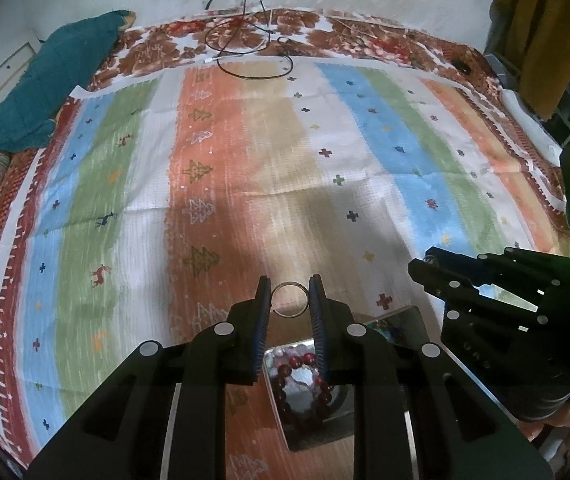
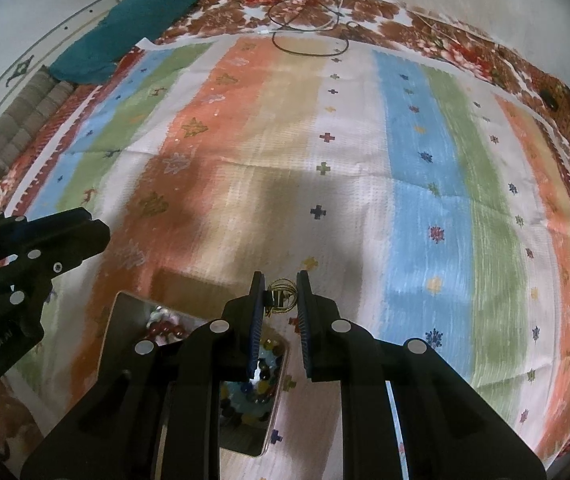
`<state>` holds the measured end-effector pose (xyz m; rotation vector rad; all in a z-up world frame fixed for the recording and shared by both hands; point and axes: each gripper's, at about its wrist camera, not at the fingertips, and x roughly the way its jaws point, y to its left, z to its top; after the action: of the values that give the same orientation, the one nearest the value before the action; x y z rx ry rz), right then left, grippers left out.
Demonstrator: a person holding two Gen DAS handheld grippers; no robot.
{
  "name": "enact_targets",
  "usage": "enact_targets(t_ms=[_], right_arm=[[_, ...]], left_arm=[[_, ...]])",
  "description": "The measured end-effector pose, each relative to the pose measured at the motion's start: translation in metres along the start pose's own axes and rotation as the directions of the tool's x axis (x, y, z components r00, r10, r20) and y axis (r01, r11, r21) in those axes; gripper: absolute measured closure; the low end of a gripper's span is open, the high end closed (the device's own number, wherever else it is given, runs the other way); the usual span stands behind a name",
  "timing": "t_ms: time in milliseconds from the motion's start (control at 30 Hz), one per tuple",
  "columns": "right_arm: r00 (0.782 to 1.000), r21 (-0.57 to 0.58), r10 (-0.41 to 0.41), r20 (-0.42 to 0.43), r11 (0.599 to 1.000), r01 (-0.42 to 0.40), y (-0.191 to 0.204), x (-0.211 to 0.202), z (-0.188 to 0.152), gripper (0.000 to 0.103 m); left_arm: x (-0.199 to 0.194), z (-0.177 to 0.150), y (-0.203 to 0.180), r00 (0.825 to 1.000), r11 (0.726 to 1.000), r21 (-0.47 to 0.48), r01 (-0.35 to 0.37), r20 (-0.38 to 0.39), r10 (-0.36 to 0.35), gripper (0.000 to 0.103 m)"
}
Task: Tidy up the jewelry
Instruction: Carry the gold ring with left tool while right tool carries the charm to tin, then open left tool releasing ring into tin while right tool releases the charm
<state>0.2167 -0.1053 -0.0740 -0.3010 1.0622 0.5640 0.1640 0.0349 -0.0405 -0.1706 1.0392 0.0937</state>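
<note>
Jewelry is being carried to the tray point(image 1: 401, 314), a shiny metal one on the striped bedspread point(image 1: 365, 140). The left gripper point(image 1: 289, 298) pinches a silver bangle point(image 1: 289, 299) between nearly closed pads above the tray's compartment with the red bead bracelet point(image 1: 305, 384). The right gripper point(image 2: 281, 296) appears to hold thin gold bangles point(image 2: 283, 297), jaws similarly narrow, above the compartment of mixed coloured beads point(image 2: 263, 372). Judging by this, the placing step is in hand; next, each needs lowering into its compartment before letting go.
</note>
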Motion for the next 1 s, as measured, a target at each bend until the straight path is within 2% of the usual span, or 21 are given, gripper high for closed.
enact_targets(t_ms=[667,1000], right_arm=[[0.999,-0.04,0.037,0.034,0.999,-0.036,0.014,-0.031,-0.032,0.086],[0.998,-0.044,0.061,0.034,0.997,-0.06,0.018,-0.038,-0.047,0.086]], left_arm=[[-0.04,-0.04,-0.007,0.998,0.999,0.011,0.034,0.059,-0.035,0.084],[-0.047,-0.052,-0.011,0.997,0.999,0.027,0.045,0.062,-0.047,0.084]])
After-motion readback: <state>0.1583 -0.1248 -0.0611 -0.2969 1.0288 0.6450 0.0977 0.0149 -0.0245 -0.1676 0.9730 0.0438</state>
